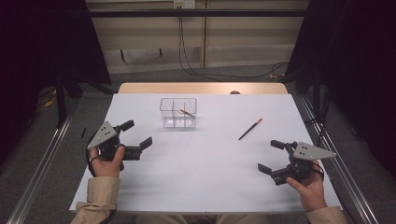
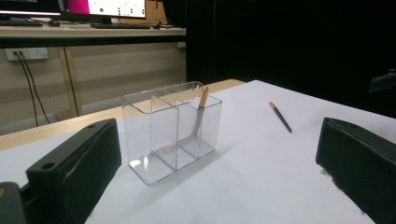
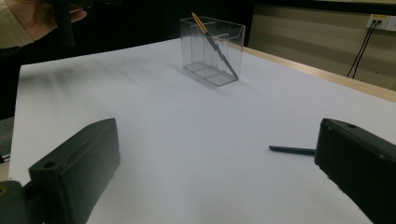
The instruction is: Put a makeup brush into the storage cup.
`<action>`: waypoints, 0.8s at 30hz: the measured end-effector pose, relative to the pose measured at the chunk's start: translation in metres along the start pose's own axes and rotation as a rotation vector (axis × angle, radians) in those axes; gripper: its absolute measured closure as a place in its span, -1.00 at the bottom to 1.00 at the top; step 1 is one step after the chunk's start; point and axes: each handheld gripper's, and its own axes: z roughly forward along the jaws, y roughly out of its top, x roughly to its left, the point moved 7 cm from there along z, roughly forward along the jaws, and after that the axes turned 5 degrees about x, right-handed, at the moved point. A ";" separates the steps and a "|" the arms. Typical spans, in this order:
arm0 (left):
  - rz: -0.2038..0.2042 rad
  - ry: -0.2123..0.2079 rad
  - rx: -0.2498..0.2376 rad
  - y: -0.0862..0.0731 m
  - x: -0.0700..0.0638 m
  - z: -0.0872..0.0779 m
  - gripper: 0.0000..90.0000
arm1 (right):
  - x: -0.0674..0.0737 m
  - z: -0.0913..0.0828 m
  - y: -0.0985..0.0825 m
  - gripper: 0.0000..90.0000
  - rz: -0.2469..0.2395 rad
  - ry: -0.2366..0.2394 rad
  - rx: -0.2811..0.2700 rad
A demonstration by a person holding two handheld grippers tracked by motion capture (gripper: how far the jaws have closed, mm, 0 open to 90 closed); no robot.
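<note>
The left gripper (image 1: 138, 134) is held low over the near-left part of the white counter (image 1: 201, 177), gripped from behind by the person's left hand (image 1: 108, 161), and its jaws are spread wide with nothing between them. In the left gripper view the two black jaws are seen far apart at the bottom corners, and the clear organiser (image 2: 170, 129) is framed between them, standing upright on the counter a little way ahead.

The organiser (image 1: 178, 113) is found towards the far side of the counter, left of centre, and is divided into compartments. One pencil (image 2: 201, 112) is seen leaning inside it, orange end up, in the compartment at the right as seen from the left gripper; in the right gripper view the same pencil (image 3: 212, 39) is shown slanting across the box (image 3: 212, 49).

A second, dark pencil (image 1: 250, 129) is left lying flat on the bare counter, well apart from the organiser, to its right and nearer the person, orange tip pointing away. It is approached from the right: the right gripper (image 1: 272, 155), held in the right hand (image 1: 308, 184), is poised near it with jaws released and empty. In the right gripper view the loose pencil (image 3: 292, 149) is caught just beside the inner face of the right-hand jaw, untouched.
</note>
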 end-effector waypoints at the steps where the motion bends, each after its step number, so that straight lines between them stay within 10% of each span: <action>1: 0.000 0.002 -0.001 0.000 0.000 -0.001 -1.00 | 0.000 0.000 0.000 -1.00 0.000 0.001 -0.001; 24: 0.004 0.018 -0.012 -0.009 0.002 -0.028 -1.00 | -0.001 -0.001 0.001 -1.00 -0.002 -0.005 -0.010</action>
